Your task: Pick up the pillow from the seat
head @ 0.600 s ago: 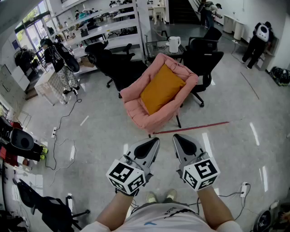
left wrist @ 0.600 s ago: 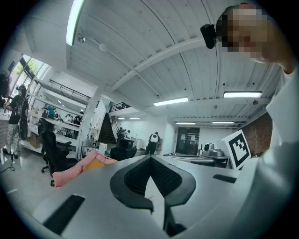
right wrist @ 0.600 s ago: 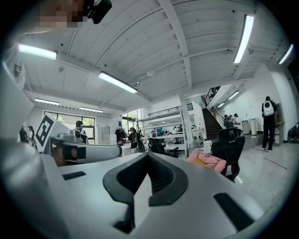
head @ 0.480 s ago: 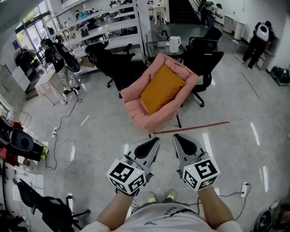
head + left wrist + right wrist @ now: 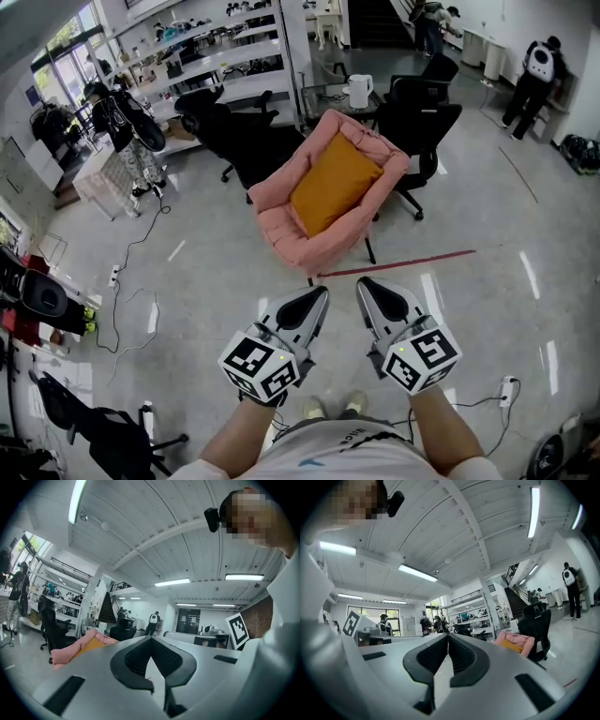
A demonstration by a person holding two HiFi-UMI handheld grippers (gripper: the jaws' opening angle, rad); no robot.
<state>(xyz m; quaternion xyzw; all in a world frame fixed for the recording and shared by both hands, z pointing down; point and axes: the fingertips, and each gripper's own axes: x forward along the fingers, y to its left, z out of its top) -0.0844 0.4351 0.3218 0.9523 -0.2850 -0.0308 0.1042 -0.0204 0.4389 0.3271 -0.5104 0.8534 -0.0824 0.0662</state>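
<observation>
Orange pillow lies tilted on the pink seat, well ahead of left gripper and right gripper. Both have jaws closed and hold nothing. Head view shows the pillow's whole square, plump top; both gripper views show only an orange sliver.

Fig.: operator seen from head view. L gripper & R gripper: light-grey teardrop shells w/ black ribbed pad insets. In the gripper views, black rectangular slots sit in the grey housing either side of the pads. Rear of each: white cube, L cube & R cube, w/ black square marker codes. A small pale dot on each cube is poss. an indicator light. Torso: white short-sleeve tee w/ small dark lettering & blue mark, illegible. Feet: pale shoes.
</observation>
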